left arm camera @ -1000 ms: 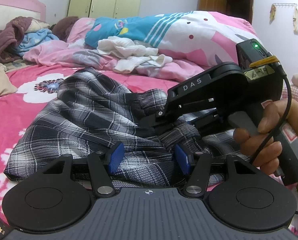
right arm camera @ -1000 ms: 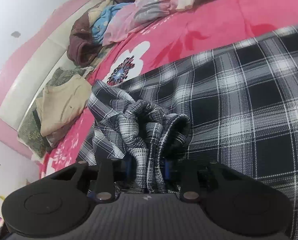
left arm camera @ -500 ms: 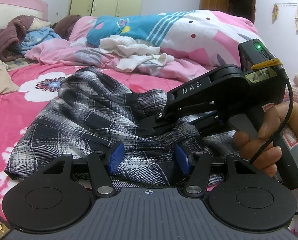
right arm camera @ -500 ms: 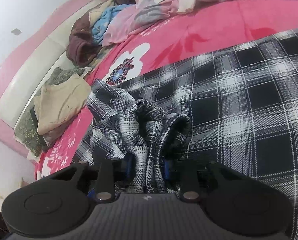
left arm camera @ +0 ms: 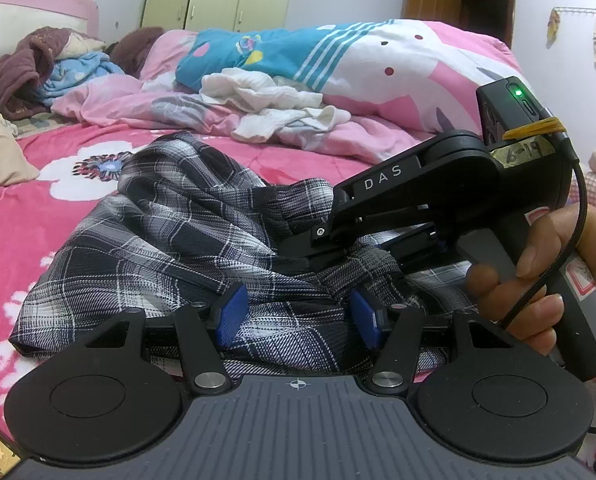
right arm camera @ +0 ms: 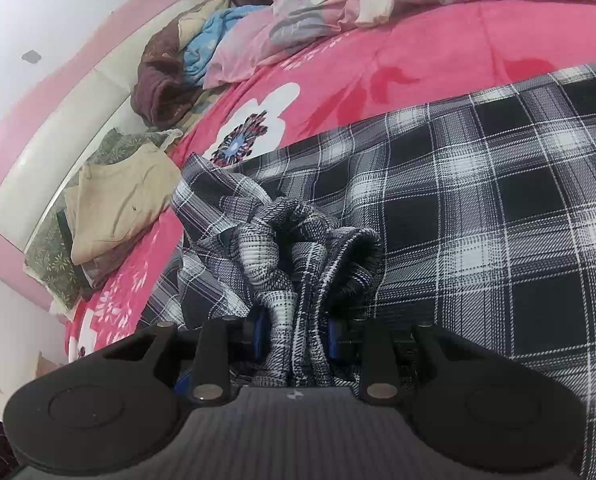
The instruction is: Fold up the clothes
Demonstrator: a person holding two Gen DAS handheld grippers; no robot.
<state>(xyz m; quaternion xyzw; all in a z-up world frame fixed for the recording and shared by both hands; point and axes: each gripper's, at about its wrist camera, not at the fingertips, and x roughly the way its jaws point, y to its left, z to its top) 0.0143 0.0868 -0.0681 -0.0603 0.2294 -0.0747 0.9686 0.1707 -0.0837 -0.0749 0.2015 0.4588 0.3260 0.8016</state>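
Plaid shirt heaped on pink bedspread. Right gripper clamped on bunched fabric; left gripper jaws apart at hem, 6 o'clock. Step: gathering. Next: left clamps, spread flat.

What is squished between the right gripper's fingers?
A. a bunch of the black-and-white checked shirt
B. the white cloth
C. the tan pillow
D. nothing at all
A: in the right wrist view, the right gripper has a bunched fold of the checked shirt pinched between its blue pads.
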